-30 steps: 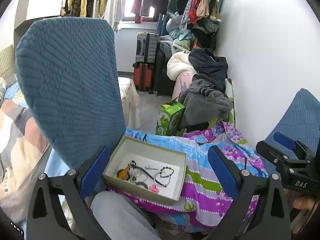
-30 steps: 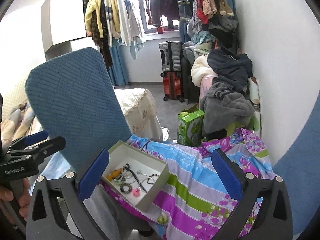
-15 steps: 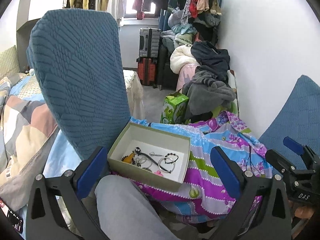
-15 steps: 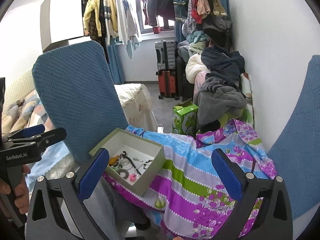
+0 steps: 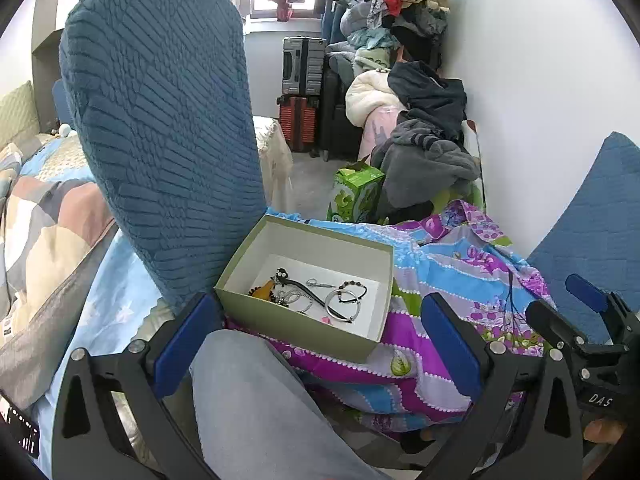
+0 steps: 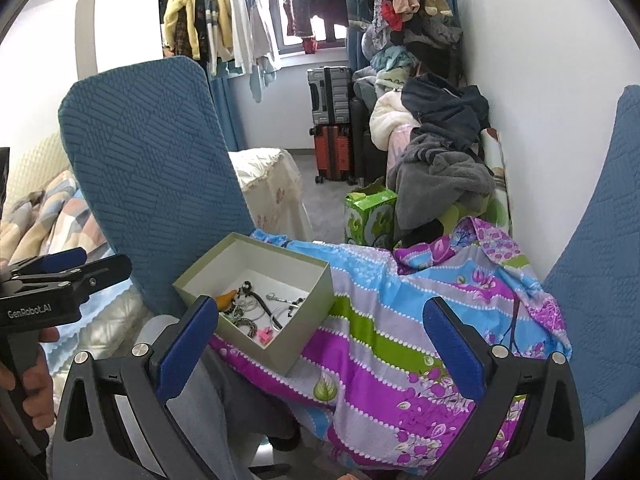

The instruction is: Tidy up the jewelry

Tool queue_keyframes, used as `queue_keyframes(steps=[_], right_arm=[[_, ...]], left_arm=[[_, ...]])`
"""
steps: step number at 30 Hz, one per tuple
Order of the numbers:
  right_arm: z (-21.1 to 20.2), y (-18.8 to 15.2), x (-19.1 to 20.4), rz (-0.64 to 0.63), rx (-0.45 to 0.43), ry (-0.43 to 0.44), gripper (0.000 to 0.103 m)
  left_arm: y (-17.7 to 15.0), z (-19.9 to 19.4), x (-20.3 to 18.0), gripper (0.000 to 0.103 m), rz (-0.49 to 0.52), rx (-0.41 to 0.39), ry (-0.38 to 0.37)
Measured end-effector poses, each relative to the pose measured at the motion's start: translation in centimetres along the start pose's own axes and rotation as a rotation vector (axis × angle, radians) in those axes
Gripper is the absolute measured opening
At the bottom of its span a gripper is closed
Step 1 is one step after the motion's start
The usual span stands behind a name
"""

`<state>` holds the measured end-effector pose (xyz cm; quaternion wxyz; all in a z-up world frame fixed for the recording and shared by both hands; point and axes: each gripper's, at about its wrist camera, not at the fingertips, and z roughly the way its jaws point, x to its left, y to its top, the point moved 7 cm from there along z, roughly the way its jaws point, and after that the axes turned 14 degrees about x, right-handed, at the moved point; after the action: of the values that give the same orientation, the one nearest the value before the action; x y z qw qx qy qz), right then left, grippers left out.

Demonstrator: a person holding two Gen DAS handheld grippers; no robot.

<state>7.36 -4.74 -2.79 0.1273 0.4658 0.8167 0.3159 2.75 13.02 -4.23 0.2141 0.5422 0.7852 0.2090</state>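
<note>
- The left gripper (image 5: 316,344) hung with its 2 blue-padded fingers spread wide apart, gripping nothing.
- The right gripper (image 6: 320,344) was likewise spread wide and empty.
- A shallow open box (image 5: 308,248) rested on a floral quilt (image 5: 460,280), beside a blue cushion (image 5: 160,140).
- Inside the box lay the jewelry (image 5: 312,296): a tangle of bracelets, chains, an orange piece and a pink piece.
- A grey-trousered knee (image 5: 248,392) sat just below the box.
</note>
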Motion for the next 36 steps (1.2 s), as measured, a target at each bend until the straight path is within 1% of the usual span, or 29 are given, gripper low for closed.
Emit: queue_keyframes(steps=[9,13,17,19,36], right_arm=[[2.3,-0.9,0.1,0.007,0.039,0.006,0.103],[2.8,-0.8,0.3,0.001,0.045,0.002,0.103],[2.8,-0.6,0.7,-0.007,0.045,0.003,0.103],[2.8,-0.6,0.7,-0.012,0.045,-0.007,0.103],[2.5,-0.4,0.4,-0.005,0.044,-0.018,0.103]], left_arm=[[-0.8,1.6,1.2,0.102,-0.037,0.042,-0.004],[-0.9,1.6,1.4,0.102,-0.043,0.040,0.006],[-1.3,2.0,1.1,0.102,-0.039,0.052,0.003],[-1.3,2.0,0.9,0.102,-0.035,0.052,-0.012],[-1.3,2.2,1.0,0.102,-0.030,0.053,0.001]])
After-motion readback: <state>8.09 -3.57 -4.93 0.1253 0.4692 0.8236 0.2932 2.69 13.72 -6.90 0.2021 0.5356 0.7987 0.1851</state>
